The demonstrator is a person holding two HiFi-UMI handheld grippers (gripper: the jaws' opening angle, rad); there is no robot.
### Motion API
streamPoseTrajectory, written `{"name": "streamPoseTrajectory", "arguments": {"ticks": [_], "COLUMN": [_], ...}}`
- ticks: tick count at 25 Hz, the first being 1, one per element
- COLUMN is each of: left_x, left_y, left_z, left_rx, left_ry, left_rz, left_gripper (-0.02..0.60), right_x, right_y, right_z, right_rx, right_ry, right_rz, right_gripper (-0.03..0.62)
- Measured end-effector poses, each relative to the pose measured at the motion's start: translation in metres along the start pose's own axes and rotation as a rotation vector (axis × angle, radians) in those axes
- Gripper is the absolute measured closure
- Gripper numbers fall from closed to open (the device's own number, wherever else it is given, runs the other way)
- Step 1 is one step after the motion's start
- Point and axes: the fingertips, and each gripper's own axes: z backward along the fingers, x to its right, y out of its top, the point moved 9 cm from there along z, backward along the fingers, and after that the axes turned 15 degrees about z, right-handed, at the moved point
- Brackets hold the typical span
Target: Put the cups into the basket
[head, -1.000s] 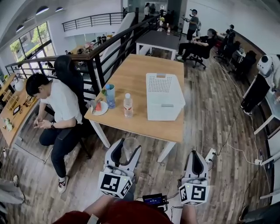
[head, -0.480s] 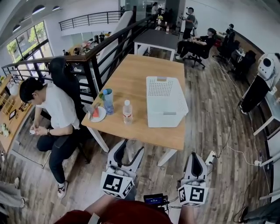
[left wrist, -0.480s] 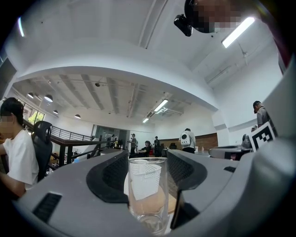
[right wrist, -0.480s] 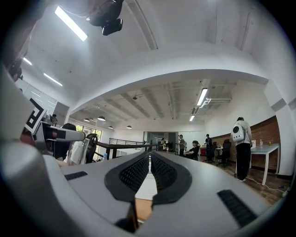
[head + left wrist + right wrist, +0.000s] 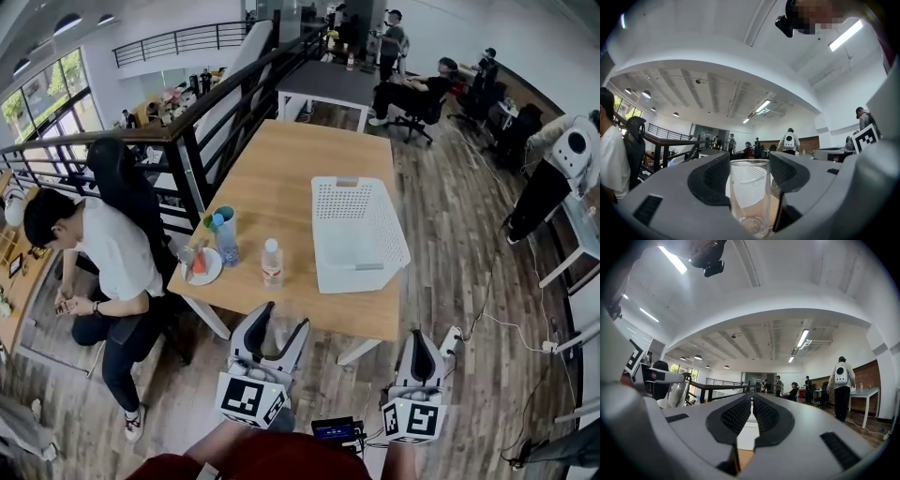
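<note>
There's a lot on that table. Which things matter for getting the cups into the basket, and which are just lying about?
For the job: clear cup, held in the left gripper; white basket; blue cup on the table.
Just lying about: water bottle; plate beside the blue cup.

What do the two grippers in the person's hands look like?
The left gripper and the right gripper have light grey shells with black textured pads. Each carries a white cube with black square markers.
</note>
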Motion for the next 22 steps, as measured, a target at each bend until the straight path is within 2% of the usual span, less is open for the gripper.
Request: {"name": "streamPoseTrajectory", "arguments": {"ticks": [14, 22], "left_x": [-0.056, -0.078], "left_y": [0.020, 0.029], "left_z": [-0.059, -0.081], "left_rx": [-0.015, -0.024], "left_ry": [-0.062, -0.101], "left_rz": [0.012, 0.021], "left_gripper": [0.311, 0.311], "right_x": [-0.019, -0.028], "right_y": [0.009, 0.012], "right_z": [-0.077, -0.099], "right_rx": [-0.018, -0.031], "right_ry": [-0.030, -0.063], "right_rz": [0.027, 0.032], "right_gripper": [0.574, 0.574]}}
